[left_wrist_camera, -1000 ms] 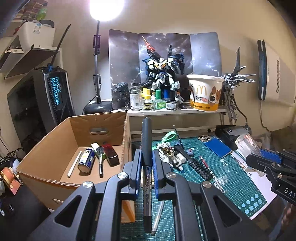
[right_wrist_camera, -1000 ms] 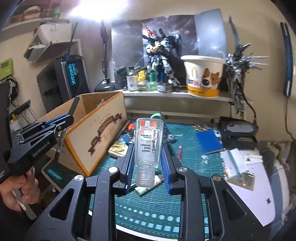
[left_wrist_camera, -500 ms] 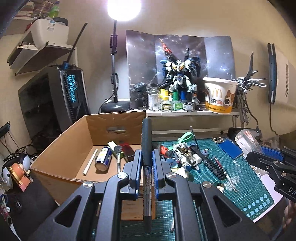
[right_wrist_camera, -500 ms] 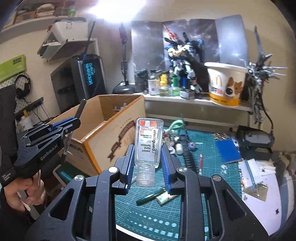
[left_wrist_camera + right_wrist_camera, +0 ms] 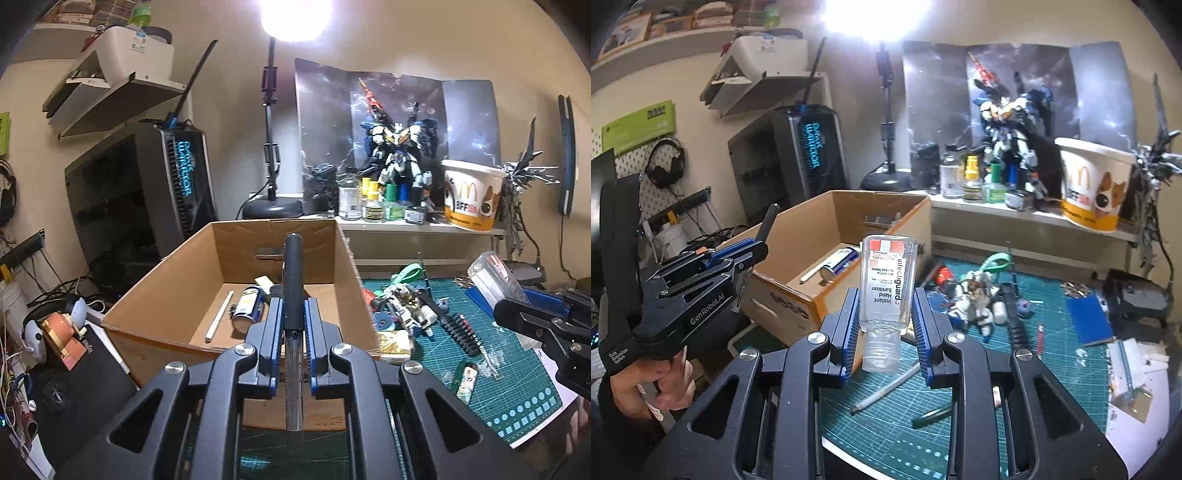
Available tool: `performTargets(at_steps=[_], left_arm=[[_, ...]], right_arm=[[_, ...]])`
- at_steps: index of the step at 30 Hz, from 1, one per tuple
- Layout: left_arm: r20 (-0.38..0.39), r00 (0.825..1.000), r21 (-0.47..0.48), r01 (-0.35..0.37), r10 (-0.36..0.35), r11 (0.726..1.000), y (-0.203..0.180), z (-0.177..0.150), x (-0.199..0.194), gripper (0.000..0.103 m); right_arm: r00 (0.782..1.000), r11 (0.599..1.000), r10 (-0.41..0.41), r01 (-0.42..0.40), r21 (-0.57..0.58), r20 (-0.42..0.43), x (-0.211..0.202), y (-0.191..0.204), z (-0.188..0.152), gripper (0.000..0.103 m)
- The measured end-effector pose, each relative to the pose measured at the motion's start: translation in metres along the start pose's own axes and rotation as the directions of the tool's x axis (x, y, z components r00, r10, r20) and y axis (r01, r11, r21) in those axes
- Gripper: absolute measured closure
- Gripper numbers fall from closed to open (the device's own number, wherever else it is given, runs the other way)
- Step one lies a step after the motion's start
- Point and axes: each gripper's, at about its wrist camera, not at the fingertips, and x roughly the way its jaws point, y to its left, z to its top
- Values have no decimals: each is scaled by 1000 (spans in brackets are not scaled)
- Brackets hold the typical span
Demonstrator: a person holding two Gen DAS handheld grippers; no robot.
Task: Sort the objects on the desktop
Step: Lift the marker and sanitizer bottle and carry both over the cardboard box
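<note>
My left gripper (image 5: pixel 293 308) is shut on a black marker (image 5: pixel 293 280) that stands up between its blue pads, at the near rim of the open cardboard box (image 5: pixel 347 258). A spray can (image 5: pixel 249 304) and a white pencil (image 5: pixel 219 315) lie in the box. My right gripper (image 5: pixel 886 301) is shut on a clear hand sanitizer bottle (image 5: pixel 888 284), cap toward the camera, above the green cutting mat (image 5: pixel 960 369), right of the box (image 5: pixel 886 206). In the right wrist view a hand holds the left gripper (image 5: pixel 753 251) with the marker (image 5: pixel 768 221). The right gripper (image 5: pixel 517 314) shows at the left view's right edge.
Toy robot parts (image 5: pixel 975 295), a black strip and pens (image 5: pixel 886 391) litter the mat. Behind, a shelf (image 5: pixel 406 225) carries paint bottles, a model robot and a paper bucket (image 5: pixel 472 199). A lamp base (image 5: pixel 273 210) and a computer case (image 5: pixel 177 184) stand behind the box.
Both views have swung left: the box has shifted from the left toward the middle of each picture and looms closer. Both grips hold as before.
</note>
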Motion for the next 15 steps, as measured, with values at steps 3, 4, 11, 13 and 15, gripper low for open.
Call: performTargets(at_steps=[3, 4, 11, 13, 15], left_arm=[[-2, 1000, -9, -21, 21, 1000, 9, -1, -2, 92], [-2, 1000, -11, -29, 29, 1000, 12, -1, -3, 92], [-5, 996, -33, -87, 87, 996, 33, -3, -9, 92], [-7, 994, -40, -107, 106, 993, 40, -4, -11, 92], [-8, 993, -48, -121, 121, 991, 46, -5, -14, 92]], right_arm=[[1000, 1000, 27, -27, -11, 3, 5, 7, 3, 77], [999, 999, 38, -38, -15, 2, 6, 10, 4, 77], [994, 992, 114, -113, -49, 3, 18, 32, 9, 77], [991, 989, 136, -136, -59, 3, 22, 39, 11, 77], [987, 985, 159, -159, -65, 0, 25, 44, 12, 77]])
